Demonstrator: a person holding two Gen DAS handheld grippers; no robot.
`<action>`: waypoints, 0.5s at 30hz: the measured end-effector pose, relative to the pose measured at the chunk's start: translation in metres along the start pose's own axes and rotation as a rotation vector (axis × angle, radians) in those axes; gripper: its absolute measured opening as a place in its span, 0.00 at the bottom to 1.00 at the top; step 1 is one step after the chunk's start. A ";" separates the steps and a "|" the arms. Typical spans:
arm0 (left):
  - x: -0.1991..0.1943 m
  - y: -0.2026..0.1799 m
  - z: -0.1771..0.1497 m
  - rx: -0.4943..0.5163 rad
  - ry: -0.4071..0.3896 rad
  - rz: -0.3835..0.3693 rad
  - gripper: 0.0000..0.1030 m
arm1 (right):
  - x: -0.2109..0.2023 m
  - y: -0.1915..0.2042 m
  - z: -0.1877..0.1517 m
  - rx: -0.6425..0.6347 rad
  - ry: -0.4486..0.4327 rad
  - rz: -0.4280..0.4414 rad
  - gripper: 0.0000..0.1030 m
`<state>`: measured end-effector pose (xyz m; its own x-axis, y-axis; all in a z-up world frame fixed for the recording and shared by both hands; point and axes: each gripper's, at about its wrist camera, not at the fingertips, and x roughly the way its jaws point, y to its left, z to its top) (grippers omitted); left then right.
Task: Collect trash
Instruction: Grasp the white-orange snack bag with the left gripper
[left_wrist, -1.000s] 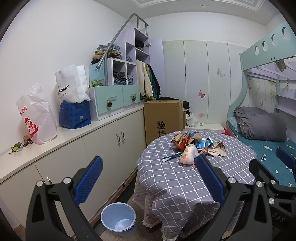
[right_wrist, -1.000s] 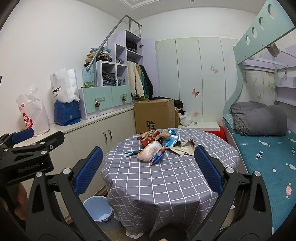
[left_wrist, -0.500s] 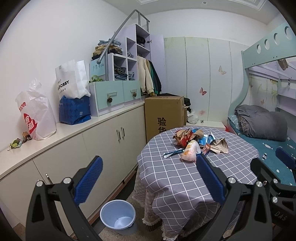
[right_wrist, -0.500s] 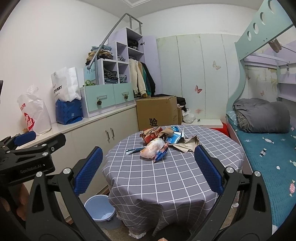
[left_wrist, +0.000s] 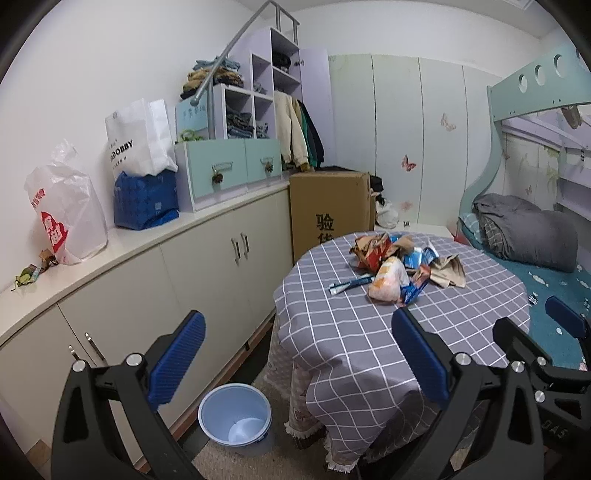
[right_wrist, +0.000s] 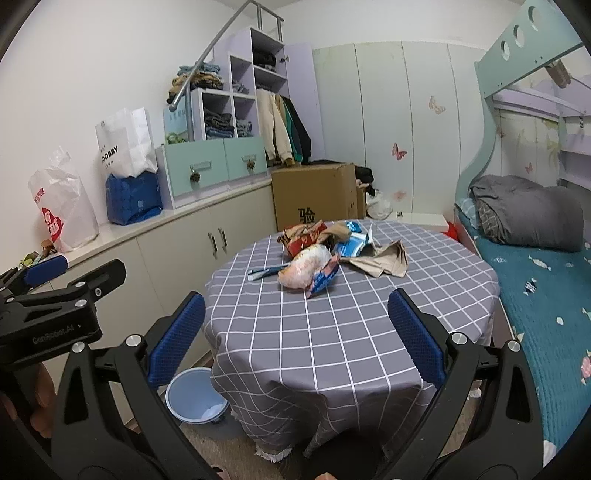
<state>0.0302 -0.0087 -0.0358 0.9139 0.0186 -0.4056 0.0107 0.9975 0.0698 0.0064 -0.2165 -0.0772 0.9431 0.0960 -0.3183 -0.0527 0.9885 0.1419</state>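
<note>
Both fisheye views look forward between their own blue-padded fingers, from standing height, well back from the round table (left_wrist: 369, 332). The left wrist view sits further left, facing the cabinet run (left_wrist: 207, 266) and the bin (left_wrist: 234, 413). The right wrist view faces the table (right_wrist: 332, 325) more squarely. Both share the table, trash pile (right_wrist: 325, 254), bin, cardboard box (right_wrist: 314, 192) and bunk bed (right_wrist: 535, 266).
</note>
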 end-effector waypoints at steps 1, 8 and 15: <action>0.004 0.000 -0.001 -0.002 0.011 -0.007 0.96 | 0.002 0.000 -0.001 0.001 0.005 -0.001 0.94; 0.031 -0.005 -0.004 0.013 0.052 0.002 0.96 | 0.027 -0.008 -0.009 0.028 0.053 -0.005 0.94; 0.068 -0.014 -0.006 0.036 0.090 -0.015 0.96 | 0.051 -0.027 -0.012 0.059 0.089 -0.050 0.94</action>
<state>0.0893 -0.0205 -0.0700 0.8732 0.0110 -0.4873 0.0404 0.9947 0.0948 0.0520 -0.2372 -0.1081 0.9110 0.0591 -0.4082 0.0156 0.9840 0.1773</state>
